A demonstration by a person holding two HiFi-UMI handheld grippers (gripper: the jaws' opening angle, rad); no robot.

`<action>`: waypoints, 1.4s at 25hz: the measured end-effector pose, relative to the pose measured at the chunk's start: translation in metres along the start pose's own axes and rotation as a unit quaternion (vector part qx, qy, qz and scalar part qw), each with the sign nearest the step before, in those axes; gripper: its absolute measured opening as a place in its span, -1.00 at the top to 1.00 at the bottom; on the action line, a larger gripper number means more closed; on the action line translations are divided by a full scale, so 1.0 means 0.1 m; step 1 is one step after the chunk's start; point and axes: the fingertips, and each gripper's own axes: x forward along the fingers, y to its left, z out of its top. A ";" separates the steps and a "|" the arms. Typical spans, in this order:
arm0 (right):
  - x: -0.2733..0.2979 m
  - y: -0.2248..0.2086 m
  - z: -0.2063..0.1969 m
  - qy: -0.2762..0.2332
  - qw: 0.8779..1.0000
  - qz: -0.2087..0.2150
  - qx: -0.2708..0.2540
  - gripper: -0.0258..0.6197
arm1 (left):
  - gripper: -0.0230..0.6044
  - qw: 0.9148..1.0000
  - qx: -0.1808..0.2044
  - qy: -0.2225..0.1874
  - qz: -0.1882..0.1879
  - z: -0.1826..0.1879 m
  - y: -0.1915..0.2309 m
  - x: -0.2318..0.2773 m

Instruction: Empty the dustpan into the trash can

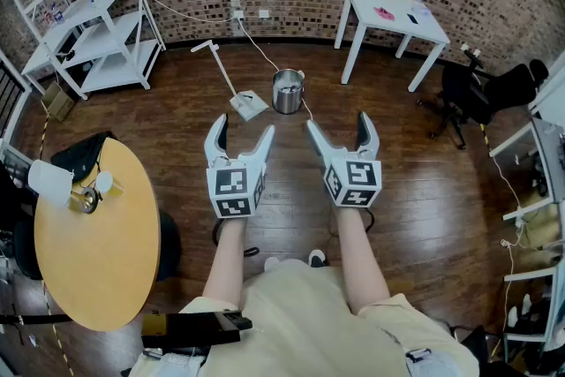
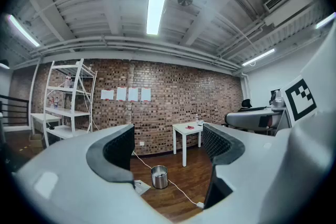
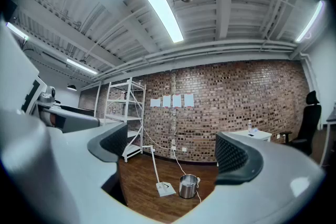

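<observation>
A white long-handled dustpan [image 1: 248, 104] stands on the wood floor, its handle rising to the upper left. Just right of it sits a small shiny metal trash can [image 1: 287, 91]. Both lie well ahead of my grippers. My left gripper [image 1: 240, 136] is open with nothing between its jaws, as is my right gripper [image 1: 339, 131] beside it. Between the jaws the left gripper view shows the can [image 2: 159, 177] and a corner of the dustpan [image 2: 140, 185]. The right gripper view frames the dustpan [image 3: 166, 188] and the can [image 3: 188, 186].
A white cable [image 1: 254, 43] runs from the brick wall past the can. A round yellow table [image 1: 97, 247] stands at the left, white shelving [image 1: 93, 13] at the back left, a white table [image 1: 393, 18] at the back right, a black office chair [image 1: 481, 93] at the right.
</observation>
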 end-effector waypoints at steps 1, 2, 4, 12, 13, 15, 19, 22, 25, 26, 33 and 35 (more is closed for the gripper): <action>-0.02 0.03 -0.01 -0.003 1.000 -0.001 -0.001 -0.64 | -0.31 1.000 -0.002 -0.001 -0.001 -0.02 0.01 -0.01; -0.03 0.06 -0.03 -0.005 1.000 -0.001 -0.002 -0.64 | -0.31 1.000 -0.005 -0.002 -0.003 -0.05 0.02 -0.02; -0.03 0.15 -0.07 -0.005 1.000 0.003 -0.002 -0.64 | -0.31 1.000 -0.011 0.000 -0.009 -0.11 0.03 -0.01; 0.18 0.08 -0.04 -0.007 1.000 0.010 0.010 -0.55 | -0.31 1.000 -0.015 0.005 -0.013 -0.21 0.08 0.21; 0.25 0.04 -0.05 -0.008 1.000 0.010 0.012 -0.55 | -0.31 1.000 -0.016 0.005 -0.008 -0.22 0.13 0.27; 0.42 0.00 -0.13 -0.003 1.000 0.018 0.022 -0.52 | -0.30 1.000 -0.020 0.008 0.003 -0.25 0.24 0.42; 0.79 -0.04 -0.22 -0.003 0.999 0.040 0.037 -0.52 | -0.30 1.000 -0.011 0.015 0.019 -0.25 0.42 0.73; 1.11 -0.19 -0.17 -0.011 0.998 0.053 0.031 -0.51 | -0.29 0.999 -0.002 0.003 0.039 -0.15 0.48 1.01; 1.41 -0.41 -0.17 -0.013 0.997 0.063 0.043 -0.51 | -0.28 0.999 0.001 0.005 0.047 -0.13 0.45 1.33; 1.48 -0.48 -0.16 -0.014 0.997 0.065 0.045 -0.51 | -0.28 0.999 0.003 0.009 0.046 -0.13 0.42 1.43; 1.88 -0.87 -0.19 -0.015 0.994 0.088 0.064 -0.50 | -0.28 0.998 0.012 0.031 0.052 -0.14 0.30 2.03; 1.96 -1.01 -0.23 -0.013 0.993 0.092 0.069 -0.47 | -0.28 0.998 0.013 0.036 0.055 -0.16 0.26 2.15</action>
